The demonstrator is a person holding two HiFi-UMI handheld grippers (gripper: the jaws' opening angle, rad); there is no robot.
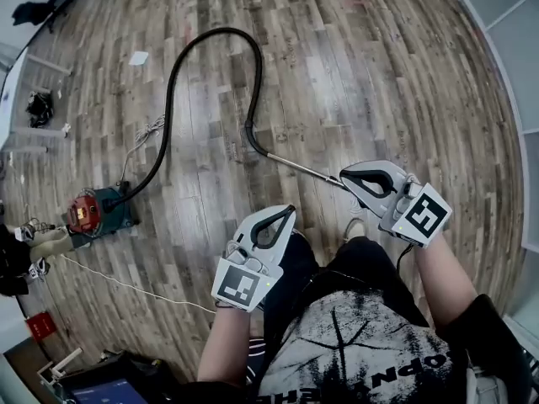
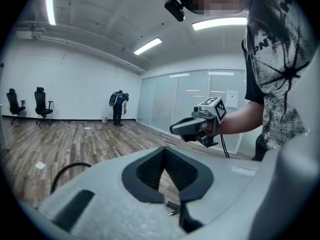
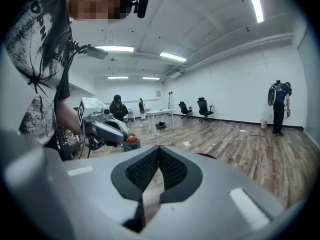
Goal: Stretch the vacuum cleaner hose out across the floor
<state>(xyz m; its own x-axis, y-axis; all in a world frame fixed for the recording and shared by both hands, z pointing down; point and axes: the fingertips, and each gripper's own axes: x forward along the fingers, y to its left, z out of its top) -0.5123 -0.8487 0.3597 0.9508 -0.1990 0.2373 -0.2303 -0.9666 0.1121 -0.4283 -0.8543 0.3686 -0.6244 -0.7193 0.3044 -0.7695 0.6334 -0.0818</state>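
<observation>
A teal and red vacuum cleaner (image 1: 93, 213) stands on the wooden floor at the left. Its black hose (image 1: 173, 82) arcs away from it, curves back and joins a metal wand (image 1: 295, 165) that runs toward my right gripper (image 1: 344, 178). The wand's end passes out of sight beneath that gripper's tip. My right gripper is shut, and the right gripper view shows nothing between its jaws. My left gripper (image 1: 290, 210) hangs shut and empty over the floor, to the left of the right one and nearer to me. A stretch of hose (image 2: 67, 171) shows in the left gripper view.
A white power cord (image 1: 126, 284) trails from the vacuum across the floor. A paper scrap (image 1: 139, 57) lies near the hose loop. Someone's feet (image 1: 29, 251) are at the left edge beside the vacuum. Another person (image 2: 118, 106) stands far off, near office chairs (image 2: 15, 104). Glass walls (image 1: 505, 23) bound the right.
</observation>
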